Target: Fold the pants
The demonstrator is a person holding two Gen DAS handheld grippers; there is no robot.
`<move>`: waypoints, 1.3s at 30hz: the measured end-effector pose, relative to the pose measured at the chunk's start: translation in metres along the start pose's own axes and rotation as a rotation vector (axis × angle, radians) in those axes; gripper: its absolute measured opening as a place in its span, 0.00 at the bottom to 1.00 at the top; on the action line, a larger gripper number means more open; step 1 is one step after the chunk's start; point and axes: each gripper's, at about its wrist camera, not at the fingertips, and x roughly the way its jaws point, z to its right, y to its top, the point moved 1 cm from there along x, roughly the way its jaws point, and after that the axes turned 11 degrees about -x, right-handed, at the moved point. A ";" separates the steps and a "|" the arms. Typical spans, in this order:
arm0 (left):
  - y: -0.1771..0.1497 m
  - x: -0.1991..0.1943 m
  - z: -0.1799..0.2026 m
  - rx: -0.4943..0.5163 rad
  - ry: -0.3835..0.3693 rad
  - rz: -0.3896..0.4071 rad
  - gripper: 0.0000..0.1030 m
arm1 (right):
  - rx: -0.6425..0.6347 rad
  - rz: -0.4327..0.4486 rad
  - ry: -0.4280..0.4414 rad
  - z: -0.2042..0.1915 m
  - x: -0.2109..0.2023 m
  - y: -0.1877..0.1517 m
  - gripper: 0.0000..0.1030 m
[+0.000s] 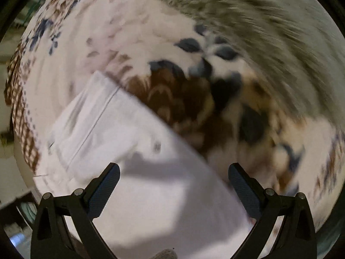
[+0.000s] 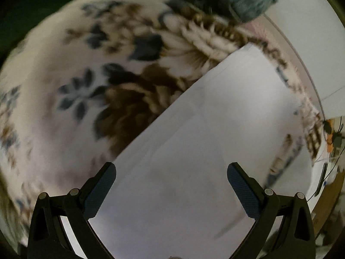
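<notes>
Blanket: a floral blanket [image 1: 71, 49] in cream, brown and blue is covering the surface and filling most of both views; it is looking blurred in each.
Fuzzy throw: a grey-beige shaggy cloth [image 1: 269, 21] is lying across the far side of the blanket in the left wrist view.
Pants: the white pants [image 1: 133, 151] are lying flat on the blanket, running diagonally; a long seam and a small rivet are showing in the left wrist view, and in the right wrist view the same cloth [image 2: 204, 140] is stretching away as a smooth pale panel.
Teal cloth: a bluish-green piece [image 2: 248, 2] is sitting at the far edge in the right wrist view.
Left gripper [image 1: 174, 174]: jaws are standing wide apart above the pants, gripping nothing.
Right gripper [image 2: 171, 172]: jaws are likewise spread wide over the white cloth, holding nothing.
</notes>
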 end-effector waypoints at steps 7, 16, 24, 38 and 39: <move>-0.001 0.016 -0.009 -0.001 -0.039 0.040 0.90 | 0.087 -0.064 0.023 -0.001 0.055 0.019 0.96; -0.037 -0.060 -0.062 0.147 -0.359 0.108 0.05 | 0.056 0.036 0.053 -0.008 0.035 -0.010 0.10; -0.042 -0.121 -0.149 0.183 -0.547 0.085 0.00 | 0.038 0.146 0.087 0.010 -0.025 -0.064 0.09; -0.092 -0.087 -0.231 0.091 -0.596 -0.084 0.41 | -0.052 0.055 0.109 0.120 -0.011 -0.201 0.04; -0.087 -0.093 -0.217 0.082 -0.636 -0.076 0.62 | -0.039 0.056 0.112 0.127 -0.007 -0.203 0.04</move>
